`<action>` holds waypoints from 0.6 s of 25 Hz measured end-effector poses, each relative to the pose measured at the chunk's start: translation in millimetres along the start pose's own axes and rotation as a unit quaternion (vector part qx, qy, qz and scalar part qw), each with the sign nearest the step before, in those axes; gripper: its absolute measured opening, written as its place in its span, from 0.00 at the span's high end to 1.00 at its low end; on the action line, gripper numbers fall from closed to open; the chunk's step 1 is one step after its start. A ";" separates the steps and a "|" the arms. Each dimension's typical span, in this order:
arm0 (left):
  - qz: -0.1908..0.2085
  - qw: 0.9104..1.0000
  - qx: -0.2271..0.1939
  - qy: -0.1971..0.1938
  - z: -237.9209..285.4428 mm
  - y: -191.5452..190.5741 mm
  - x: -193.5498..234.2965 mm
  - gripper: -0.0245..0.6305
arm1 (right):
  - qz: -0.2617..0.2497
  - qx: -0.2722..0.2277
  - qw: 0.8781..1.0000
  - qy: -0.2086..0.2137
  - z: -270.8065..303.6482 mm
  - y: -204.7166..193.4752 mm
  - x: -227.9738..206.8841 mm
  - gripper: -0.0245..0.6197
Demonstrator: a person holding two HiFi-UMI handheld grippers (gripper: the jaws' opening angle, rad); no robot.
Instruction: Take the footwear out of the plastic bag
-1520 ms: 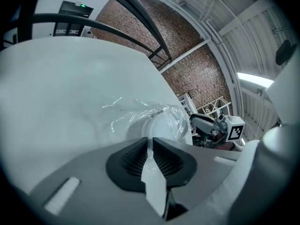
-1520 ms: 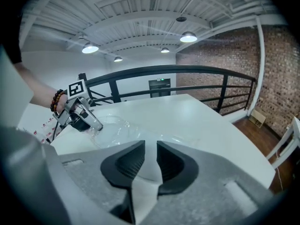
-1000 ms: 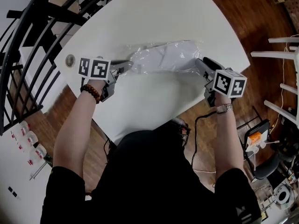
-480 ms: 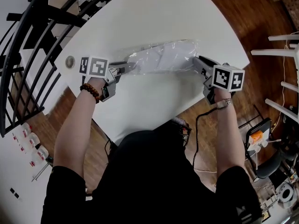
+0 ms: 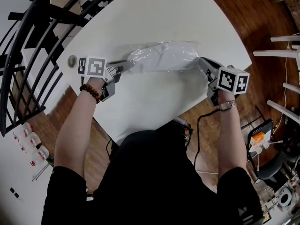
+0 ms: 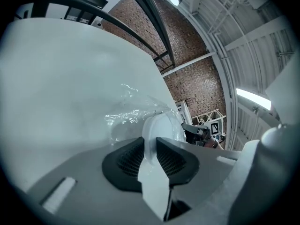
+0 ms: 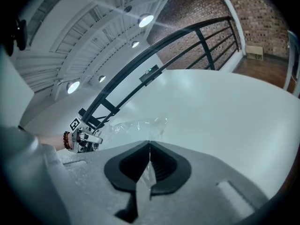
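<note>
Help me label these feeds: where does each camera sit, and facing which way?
Head view: on the person's head, facing steeply down at table, plastic bag, forearms, left gripper, right gripper.
Left gripper view: on that gripper, along jaws just closing on the bag, toward the right gripper.
Right gripper view: likewise, jaws just closed on bag film, facing the left gripper.
Both share the bag.

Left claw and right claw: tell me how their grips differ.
The left claw has just been closing and stands slightly apart around a thick white piece inside the plastic bag. The right claw is pressed nearly together on thin clear film only. In the head view the left claw takes the bag's left end and the right claw its right end. Both grip the same bag.
</note>
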State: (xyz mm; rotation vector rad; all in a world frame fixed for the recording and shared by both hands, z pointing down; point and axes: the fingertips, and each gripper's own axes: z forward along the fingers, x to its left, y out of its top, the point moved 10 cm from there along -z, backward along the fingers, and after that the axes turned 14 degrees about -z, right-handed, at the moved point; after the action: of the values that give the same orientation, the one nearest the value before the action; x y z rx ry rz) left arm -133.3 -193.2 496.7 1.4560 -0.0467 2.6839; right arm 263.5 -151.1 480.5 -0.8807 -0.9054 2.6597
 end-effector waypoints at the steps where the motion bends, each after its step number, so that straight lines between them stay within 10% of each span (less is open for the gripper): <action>1: 0.000 1.000 -0.002 0.000 -2.0 0.2 -0.3 0.81 | -0.001 0.000 1.000 -0.002 -1.5 0.2 -0.6 0.97; 15: -0.008 0.999 -0.041 -0.010 -37.2 -10.4 10.1 0.82 | -0.009 -0.005 0.999 -0.044 -15.0 1.7 -4.3 0.97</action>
State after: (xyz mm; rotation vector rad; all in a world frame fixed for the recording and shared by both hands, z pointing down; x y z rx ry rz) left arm -168.9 -179.6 484.7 1.4520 -0.1451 2.6221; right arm 275.9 -146.6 472.0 -0.7594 -0.9408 2.7007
